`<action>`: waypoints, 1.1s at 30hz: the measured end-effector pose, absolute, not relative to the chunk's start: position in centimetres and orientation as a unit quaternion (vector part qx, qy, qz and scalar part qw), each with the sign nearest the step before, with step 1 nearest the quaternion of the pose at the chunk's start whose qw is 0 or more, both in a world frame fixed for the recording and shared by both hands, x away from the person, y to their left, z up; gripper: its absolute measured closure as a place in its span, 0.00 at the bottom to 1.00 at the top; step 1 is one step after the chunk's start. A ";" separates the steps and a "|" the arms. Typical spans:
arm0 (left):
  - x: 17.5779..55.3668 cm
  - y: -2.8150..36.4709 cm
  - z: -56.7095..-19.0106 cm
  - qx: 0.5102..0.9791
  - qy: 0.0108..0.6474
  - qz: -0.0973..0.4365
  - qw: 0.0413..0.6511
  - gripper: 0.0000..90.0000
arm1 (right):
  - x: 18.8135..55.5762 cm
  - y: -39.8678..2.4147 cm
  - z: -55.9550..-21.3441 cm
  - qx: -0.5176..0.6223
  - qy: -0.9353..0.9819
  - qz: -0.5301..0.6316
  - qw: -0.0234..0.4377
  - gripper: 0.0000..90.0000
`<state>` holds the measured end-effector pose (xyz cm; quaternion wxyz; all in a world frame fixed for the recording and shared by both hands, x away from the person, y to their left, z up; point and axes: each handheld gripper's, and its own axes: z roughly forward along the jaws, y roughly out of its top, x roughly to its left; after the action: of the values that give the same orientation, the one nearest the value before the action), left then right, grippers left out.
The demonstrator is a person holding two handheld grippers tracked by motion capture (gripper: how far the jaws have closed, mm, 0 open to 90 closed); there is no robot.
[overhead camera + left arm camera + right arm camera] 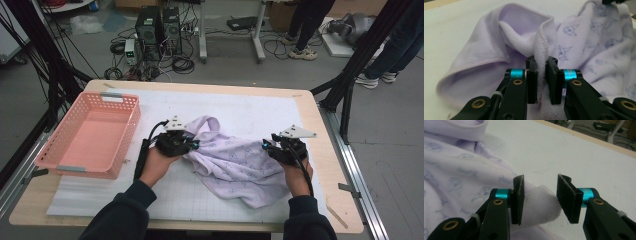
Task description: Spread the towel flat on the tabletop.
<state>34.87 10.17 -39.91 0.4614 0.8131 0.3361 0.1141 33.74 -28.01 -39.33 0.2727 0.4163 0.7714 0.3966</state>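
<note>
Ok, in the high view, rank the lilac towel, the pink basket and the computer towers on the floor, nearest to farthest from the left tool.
1. Lilac towel: clamped in the left tool.
2. Pink basket: on the table's left side.
3. Computer towers: on the floor beyond the table's far edge.

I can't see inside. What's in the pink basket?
Nothing shows on the pink basket's floor. Its near wall hides a strip of the bottom just behind it.

A light wooden table [320,125] topped with a white gridded mat [260,112] stands on a grey floor [390,130]. Beyond its far edge, two black computer towers [159,27] sit among tangled cables [182,64], beside the grey legs of another table [259,40]. Black frame struts [360,55] rise at both sides.
</note>
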 end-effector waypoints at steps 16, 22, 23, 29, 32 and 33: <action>31.2 15.7 -43.8 0.787 0.387 0.101 0.470 0.88 | 40.2 -18.7 -37.3 0.379 0.809 0.383 0.234 0.54; 31.1 16.0 -44.0 0.784 0.390 0.098 0.474 0.87 | 43.3 -14.2 -40.3 0.332 0.858 0.363 0.150 0.54; 31.1 16.1 -44.0 0.784 0.390 0.098 0.473 0.87 | 43.6 -13.6 -40.9 0.328 0.864 0.358 0.132 0.53; 31.1 16.7 -44.1 0.780 0.398 0.104 0.471 0.87 | 44.1 -11.6 -43.6 0.318 0.884 0.336 0.073 0.53; 31.2 17.0 -44.1 0.779 0.401 0.104 0.471 0.87 | 44.0 -11.8 -43.4 0.304 0.888 0.341 0.060 0.92; 31.2 16.9 -44.1 0.780 0.399 0.105 0.470 0.88 | 43.8 -11.6 -43.2 0.296 0.892 0.337 0.060 0.93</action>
<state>31.20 16.88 -44.08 0.4697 0.7804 0.3990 0.1053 43.75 -11.65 -43.24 0.0600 0.2956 0.8919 0.3370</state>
